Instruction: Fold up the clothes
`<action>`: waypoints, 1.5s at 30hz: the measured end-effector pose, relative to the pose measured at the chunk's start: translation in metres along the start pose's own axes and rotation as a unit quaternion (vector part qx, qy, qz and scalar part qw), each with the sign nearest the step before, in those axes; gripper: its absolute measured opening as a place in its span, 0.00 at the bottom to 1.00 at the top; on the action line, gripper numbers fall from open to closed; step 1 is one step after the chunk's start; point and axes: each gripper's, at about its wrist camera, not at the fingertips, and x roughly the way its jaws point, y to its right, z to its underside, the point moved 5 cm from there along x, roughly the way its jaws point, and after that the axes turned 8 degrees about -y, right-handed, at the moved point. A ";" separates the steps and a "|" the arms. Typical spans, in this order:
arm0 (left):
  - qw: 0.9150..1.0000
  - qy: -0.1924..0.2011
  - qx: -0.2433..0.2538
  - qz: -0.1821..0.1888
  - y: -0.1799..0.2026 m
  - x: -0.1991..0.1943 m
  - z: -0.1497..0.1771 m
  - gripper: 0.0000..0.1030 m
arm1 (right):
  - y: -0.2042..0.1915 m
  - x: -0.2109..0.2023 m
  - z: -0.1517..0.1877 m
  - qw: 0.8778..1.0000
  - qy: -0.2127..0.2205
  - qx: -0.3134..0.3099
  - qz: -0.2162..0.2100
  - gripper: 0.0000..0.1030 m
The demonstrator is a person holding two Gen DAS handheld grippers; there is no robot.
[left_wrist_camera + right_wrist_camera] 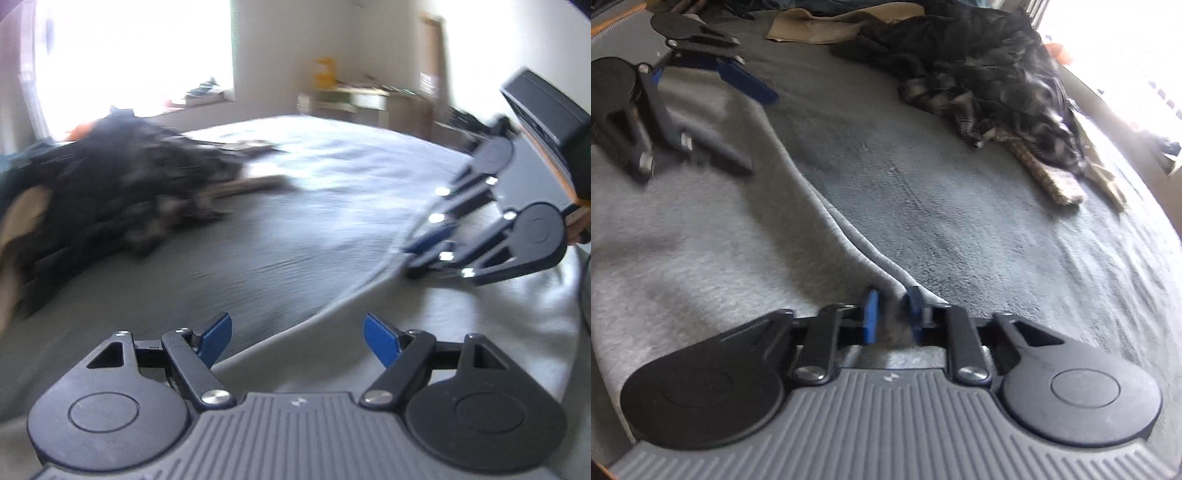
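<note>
Along the hemmed edge of the light grey garment (701, 236), which lies spread flat on the grey bedcover (960, 206), both tools are at work; the right gripper (892, 314) sits right at that edge with its blue pads drawn nearly together and a ridge of the hem rising between them, so it reads as pinching the fabric, though blur hides how firmly; the left gripper (297, 338) hovers further along the same edge with its jaws spread wide and nothing between them. The step in hand looks like taking hold of the hem to start a fold; by my judgement the next move calls for the left tool to drop onto the edge and close, so both ends lift together and the layers stay aligned. Beyond the hem, well apart from it across the bedcover, lies a heap of dark clothes (990, 70) with a tan piece (827, 26) beside it; a fold carried away from the hem toward the garment's body should clear them; bare cover lies between.
</note>
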 end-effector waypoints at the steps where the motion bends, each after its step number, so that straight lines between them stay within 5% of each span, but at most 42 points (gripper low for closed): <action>1: 1.000 -0.008 0.013 0.006 0.007 0.010 -0.007 0.78 | -0.001 0.000 0.001 1.000 0.006 -0.002 0.012 0.10; 6: 0.999 -0.037 0.020 0.004 0.021 0.059 -0.028 0.76 | 0.006 0.014 0.011 0.998 0.016 0.039 0.051 0.09; 9: 0.999 -0.047 -0.007 0.024 0.018 0.073 -0.031 0.76 | 0.033 0.003 0.025 0.991 0.037 0.121 0.043 0.10; 11: 0.998 -0.045 -0.015 0.034 0.018 0.074 -0.030 0.75 | 0.066 -0.021 0.047 0.975 0.062 0.207 0.047 0.13; 14: 0.998 -0.037 -0.023 0.042 0.014 0.076 -0.026 0.75 | 0.125 -0.060 0.104 0.926 0.096 0.357 0.071 0.29; 17: 0.998 -0.029 -0.030 0.045 0.011 0.077 -0.023 0.74 | 0.179 -0.089 0.171 0.855 0.113 0.500 0.083 0.32; 19: 0.998 -0.025 -0.029 0.043 0.011 0.078 -0.023 0.73 | 0.199 -0.092 0.203 0.819 0.114 0.560 0.051 0.34; 24: 0.999 -0.021 -0.025 0.040 0.013 0.077 -0.023 0.72 | 0.223 -0.063 0.229 0.771 0.093 0.629 -0.028 0.46; 26: 0.999 -0.020 -0.024 0.041 0.013 0.077 -0.023 0.70 | 0.224 -0.045 0.226 0.771 0.076 0.631 -0.046 0.46; 29: 0.999 -0.016 -0.016 0.043 0.015 0.076 -0.023 0.63 | 0.217 -0.035 0.221 0.786 0.054 0.614 -0.041 0.45; 30: 0.999 -0.015 -0.011 0.043 0.017 0.075 -0.024 0.58 | 0.214 -0.033 0.219 0.792 0.051 0.607 -0.040 0.41; 33: 0.999 -0.009 0.009 0.038 0.024 0.072 -0.024 0.47 | 0.209 -0.040 0.205 0.816 0.064 0.574 -0.014 0.07; 37: 0.999 0.004 0.042 0.015 0.039 0.067 -0.024 0.27 | 0.203 -0.071 0.185 0.847 0.120 0.515 0.061 0.03; 45: 0.999 0.018 0.041 -0.006 0.042 0.058 -0.025 0.10 | 0.216 -0.085 0.173 0.843 0.171 0.500 0.100 0.02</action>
